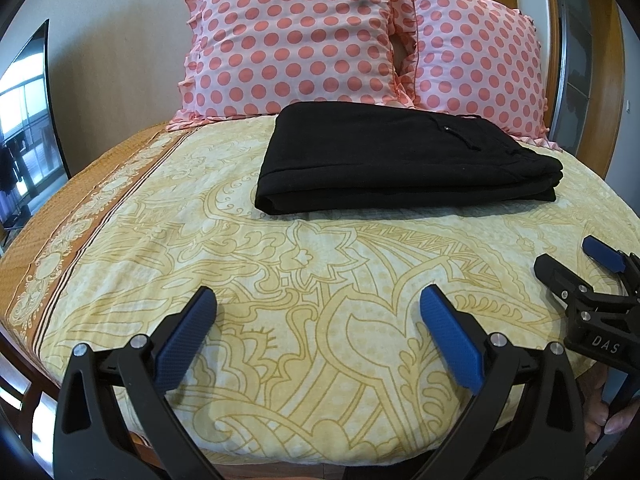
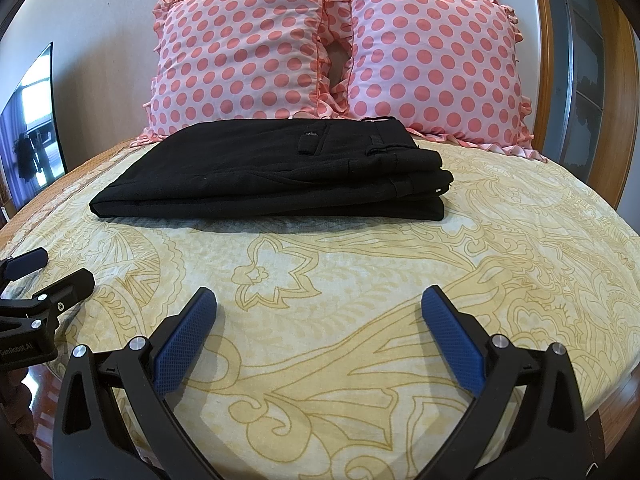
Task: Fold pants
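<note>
Black pants [image 1: 400,160] lie folded in a flat stack on the yellow patterned bedsheet [image 1: 280,280], in front of the pillows; they also show in the right wrist view [image 2: 272,176], with the waistband and belt loops to the right. My left gripper [image 1: 318,300] is open and empty, low over the sheet, well short of the pants. My right gripper [image 2: 319,300] is open and empty too, equally short of the pants. The right gripper shows at the left wrist view's right edge [image 1: 568,256], the left gripper at the right wrist view's left edge [image 2: 52,268].
Two pink polka-dot pillows [image 1: 296,40] [image 1: 472,64] lean on the wall behind the pants. A dark TV screen [image 1: 28,128] stands at the left. A wooden frame and door [image 1: 580,60] are at the right. The bed's wooden edge [image 2: 616,400] runs below the sheet.
</note>
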Available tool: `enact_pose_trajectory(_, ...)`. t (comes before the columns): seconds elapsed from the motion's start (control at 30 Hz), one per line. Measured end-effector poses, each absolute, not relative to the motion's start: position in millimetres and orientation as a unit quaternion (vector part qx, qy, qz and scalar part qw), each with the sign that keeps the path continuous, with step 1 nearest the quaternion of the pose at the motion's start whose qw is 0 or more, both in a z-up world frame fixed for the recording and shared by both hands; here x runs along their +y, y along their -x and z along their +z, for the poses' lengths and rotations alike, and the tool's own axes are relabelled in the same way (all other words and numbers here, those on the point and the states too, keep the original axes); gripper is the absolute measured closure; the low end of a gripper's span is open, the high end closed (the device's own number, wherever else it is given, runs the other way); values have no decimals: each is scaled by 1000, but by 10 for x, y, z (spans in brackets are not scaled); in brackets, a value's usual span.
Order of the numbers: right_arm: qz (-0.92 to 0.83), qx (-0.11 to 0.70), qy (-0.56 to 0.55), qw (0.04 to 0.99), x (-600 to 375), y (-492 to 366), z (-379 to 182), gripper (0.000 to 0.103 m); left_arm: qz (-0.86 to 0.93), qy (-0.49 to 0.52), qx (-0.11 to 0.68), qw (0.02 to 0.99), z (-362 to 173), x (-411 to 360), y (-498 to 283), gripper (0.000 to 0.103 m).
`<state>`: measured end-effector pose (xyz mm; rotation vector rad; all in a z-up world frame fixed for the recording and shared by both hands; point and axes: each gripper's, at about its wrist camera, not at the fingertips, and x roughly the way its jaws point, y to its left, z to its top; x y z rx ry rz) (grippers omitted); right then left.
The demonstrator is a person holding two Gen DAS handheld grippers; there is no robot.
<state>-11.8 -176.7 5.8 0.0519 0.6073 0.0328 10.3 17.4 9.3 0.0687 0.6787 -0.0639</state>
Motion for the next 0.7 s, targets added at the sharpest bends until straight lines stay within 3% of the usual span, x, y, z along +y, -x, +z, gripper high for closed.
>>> enact_pose_trajectory(0.7, 16, 299, -25, 954, -1764, 119, 55, 1, -31, -33, 331, 943, 99, 184, -102, 2)
